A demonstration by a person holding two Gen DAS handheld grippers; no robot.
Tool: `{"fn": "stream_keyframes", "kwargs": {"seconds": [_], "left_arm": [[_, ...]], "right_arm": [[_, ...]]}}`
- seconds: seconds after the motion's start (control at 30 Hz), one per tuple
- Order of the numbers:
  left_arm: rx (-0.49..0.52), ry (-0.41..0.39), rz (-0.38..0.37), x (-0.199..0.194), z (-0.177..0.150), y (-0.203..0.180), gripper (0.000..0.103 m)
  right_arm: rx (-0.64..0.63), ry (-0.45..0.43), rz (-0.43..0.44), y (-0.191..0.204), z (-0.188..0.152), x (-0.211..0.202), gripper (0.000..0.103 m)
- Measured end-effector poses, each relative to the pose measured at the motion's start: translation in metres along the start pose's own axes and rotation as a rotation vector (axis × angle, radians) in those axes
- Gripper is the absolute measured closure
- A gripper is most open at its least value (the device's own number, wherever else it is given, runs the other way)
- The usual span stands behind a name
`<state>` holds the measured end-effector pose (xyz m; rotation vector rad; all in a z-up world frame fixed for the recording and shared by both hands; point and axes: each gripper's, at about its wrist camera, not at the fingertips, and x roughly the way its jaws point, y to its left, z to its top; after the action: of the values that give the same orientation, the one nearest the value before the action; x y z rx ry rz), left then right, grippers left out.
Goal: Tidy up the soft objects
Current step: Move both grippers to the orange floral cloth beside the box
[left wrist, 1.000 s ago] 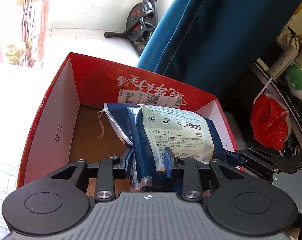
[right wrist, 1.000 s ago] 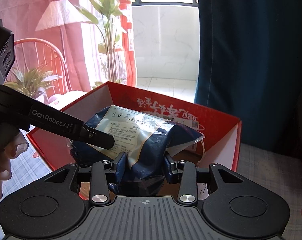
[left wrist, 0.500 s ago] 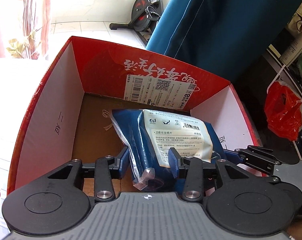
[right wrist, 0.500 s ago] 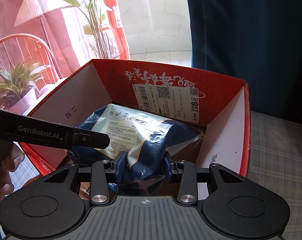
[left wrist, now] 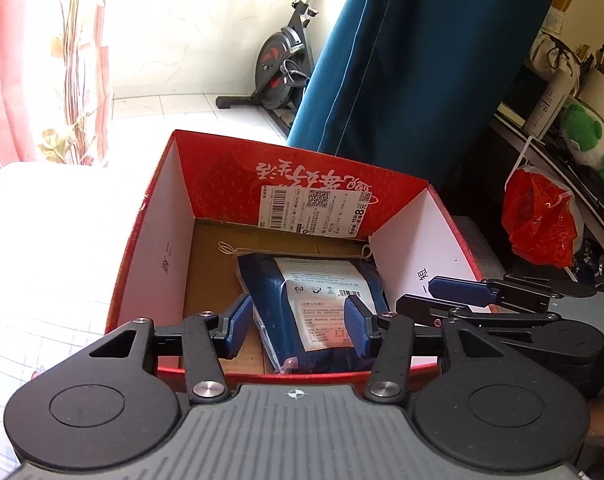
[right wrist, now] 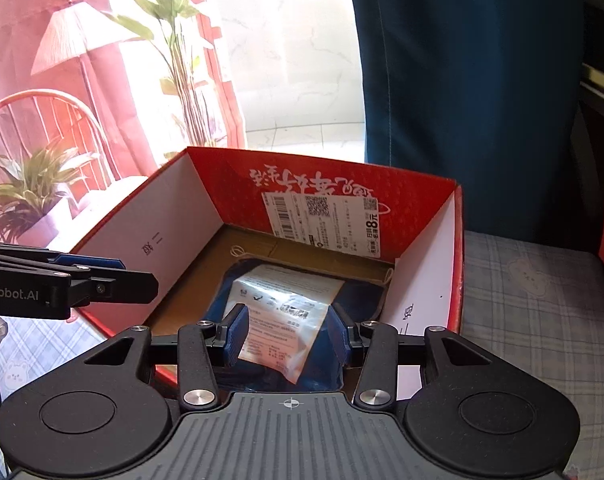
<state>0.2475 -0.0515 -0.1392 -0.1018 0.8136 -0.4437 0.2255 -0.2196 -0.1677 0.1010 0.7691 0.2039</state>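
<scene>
We start with the red cardboard box (left wrist: 169,216), open at the top on the checked cloth (right wrist: 534,304), since it sets the limits for both hands. The blue soft packet (left wrist: 269,288) lies flat on the box floor toward the right wall, its white label facing up, so the drop looks done and the step in hand is a clean release.

The left gripper (left wrist: 297,326) is opening, its blue pads clear of the packet below. The right gripper (right wrist: 287,334) is opening too; the packet shows between its pads, which seem not to press it (the wrapper is loose there). We should lift both straight up, clear of the near rim, so no pad snags the plastic.
</scene>
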Motion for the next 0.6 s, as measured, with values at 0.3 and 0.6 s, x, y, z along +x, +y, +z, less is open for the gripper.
{"fn": "stream_keyframes", "kwargs": {"seconds": [0.3,0.6], "left_arm": [[-0.021,-0.111,0.050,-0.072,-0.043,0.010,0.050],[-0.061,-0.138,0.063,-0.096,-0.094,0.013,0.050]], "right_arm": [[-0.050,-0.134,0.043,0.039,-0.021,-0.059,0.063],[-0.062,-0.155,0.076,0.064,-0.072,-0.073,0.063]]}}
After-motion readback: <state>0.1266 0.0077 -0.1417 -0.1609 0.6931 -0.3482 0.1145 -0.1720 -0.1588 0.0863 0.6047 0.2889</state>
